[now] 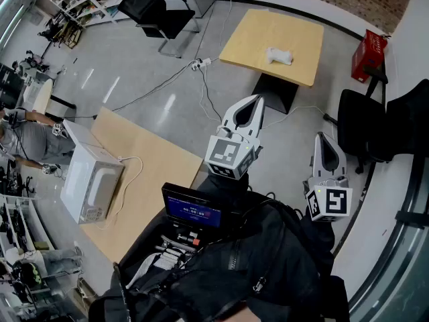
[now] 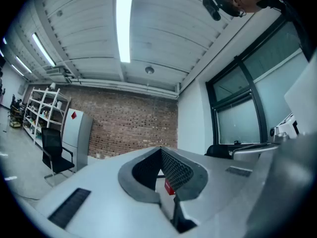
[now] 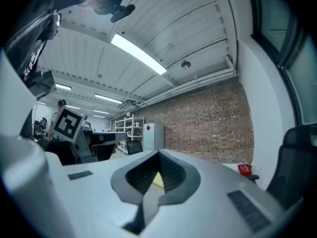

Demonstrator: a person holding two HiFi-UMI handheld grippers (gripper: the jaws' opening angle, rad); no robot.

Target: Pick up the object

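Object (image 1: 278,56): small, white and lumpy; it lies on the far wooden table (image 1: 244,42), well ahead of both pairs of fingertips, and neither gripper touches it.
Left gripper (image 1: 257,101): fingertips pressed together with nothing held; behind the tips only a hollow gap, where a bit of red shows in the left gripper view.
Right gripper (image 1: 322,138): fingertips also together, empty; it sits to the right of the left fingers and nearer the person.
Marker cubes (image 1: 230,156): black-and-white square patterns, no letters.
Screen (image 1: 193,210): blue, at the person's chest behind the fingers; a row of pale digits too small to read.
Red box (image 1: 369,54): ahead and right of the right fingertips, beside the far table; print illegible.
Microwave (image 1: 90,183): white, on the near wooden table (image 1: 157,159), left of the left fingers; no brand readable.
Cabinet (image 2: 74,128): white, with a red diamond sign, against the brick wall.
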